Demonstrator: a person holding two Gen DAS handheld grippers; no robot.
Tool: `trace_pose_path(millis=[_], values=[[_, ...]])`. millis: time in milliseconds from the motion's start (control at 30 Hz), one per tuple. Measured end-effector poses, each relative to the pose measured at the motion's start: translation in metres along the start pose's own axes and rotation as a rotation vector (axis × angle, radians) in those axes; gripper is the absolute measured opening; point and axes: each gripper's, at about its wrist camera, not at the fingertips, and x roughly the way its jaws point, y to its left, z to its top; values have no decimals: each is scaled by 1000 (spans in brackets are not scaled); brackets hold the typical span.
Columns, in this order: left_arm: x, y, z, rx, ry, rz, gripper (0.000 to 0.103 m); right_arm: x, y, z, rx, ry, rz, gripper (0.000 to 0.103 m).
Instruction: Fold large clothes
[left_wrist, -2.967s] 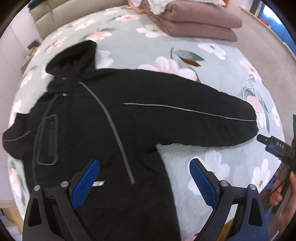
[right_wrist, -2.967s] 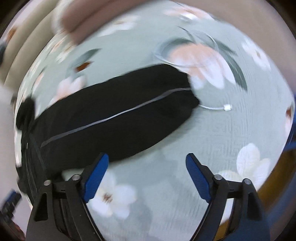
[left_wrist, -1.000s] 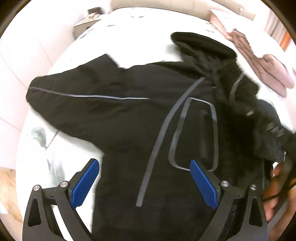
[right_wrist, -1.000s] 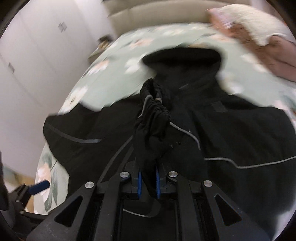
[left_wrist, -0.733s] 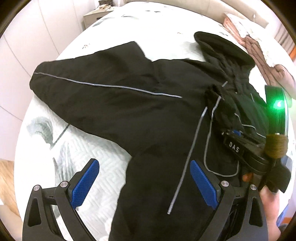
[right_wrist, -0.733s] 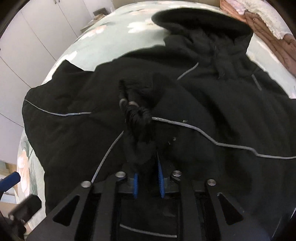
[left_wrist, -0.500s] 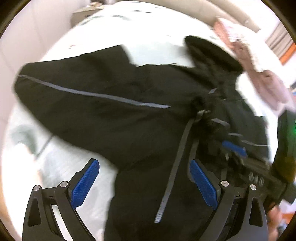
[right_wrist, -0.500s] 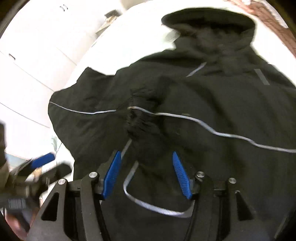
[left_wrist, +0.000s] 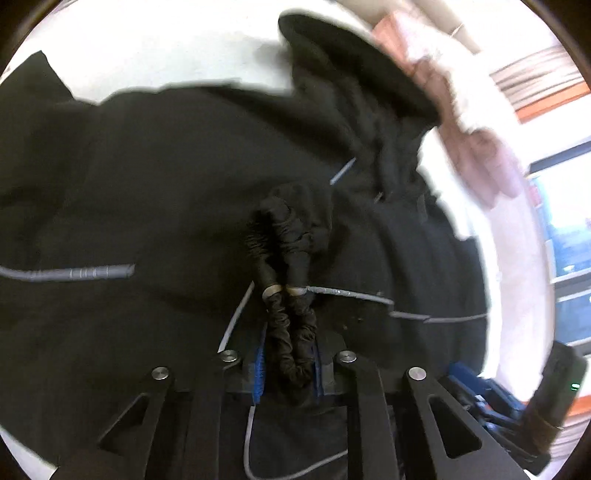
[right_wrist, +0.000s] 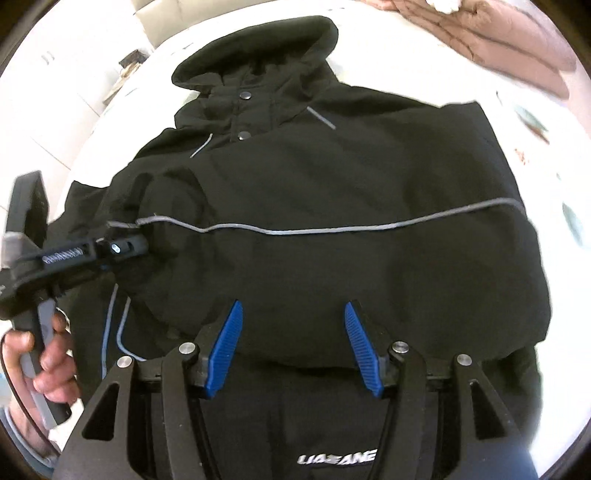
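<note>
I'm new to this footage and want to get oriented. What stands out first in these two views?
A black hooded jacket fills both views, spread on a pale bed, one sleeve folded across its chest. The left gripper is shut on the gathered sleeve cuff, while the right gripper hangs open over the jacket's lower front.

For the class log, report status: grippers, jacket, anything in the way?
Left gripper shut on sleeve cuff. Right gripper open above black jacket, sleeve folded across chest. Nothing blocking.

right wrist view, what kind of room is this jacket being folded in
Most likely a bedroom. The black jacket lies spread on a bed, a folded pink quilt sits at its far end, and white cupboard doors stand beside it.
</note>
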Motion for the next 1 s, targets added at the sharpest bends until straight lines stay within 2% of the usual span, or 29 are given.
trace_pose_path(millis=[133,200,300,400,433,467,533,633,700,767,867,933,1000], values=[[-60,11,8,-7,-134,-51,17,-3,-7,16,-9,-37,-56,61],[-87,26,9,-11,-165,-40,17,-2,-15,24,15,-44,-58,61],[-86,51,3,-16,-100,39,18,6,-25,32,43,-36,-68,61],[-58,80,-15,-78,14,74,21,32,-29,35,58,12,-102,62],[-52,83,-21,-79,21,69,21,44,-28,34,59,44,-125,63],[-52,83,-26,-65,-7,55,22,50,-27,33,50,54,-143,66],[-54,83,-30,-65,-9,48,23,54,-20,34,23,40,-177,67],[-72,85,-30,-116,-6,54,25,54,-20,34,31,46,-176,67],[-98,79,-36,-88,-43,103,34,52,-21,36,31,59,-167,67],[-118,70,-39,-69,-85,226,36,48,-20,38,30,63,-170,68],[-154,72,-46,-61,-144,302,36,26,-9,35,17,11,-124,68],[-169,72,-48,-60,-180,245,37,12,8,27,-17,-25,-77,68],[-165,61,-47,-31,-179,177,39,6,30,18,-72,-48,-32,68]])
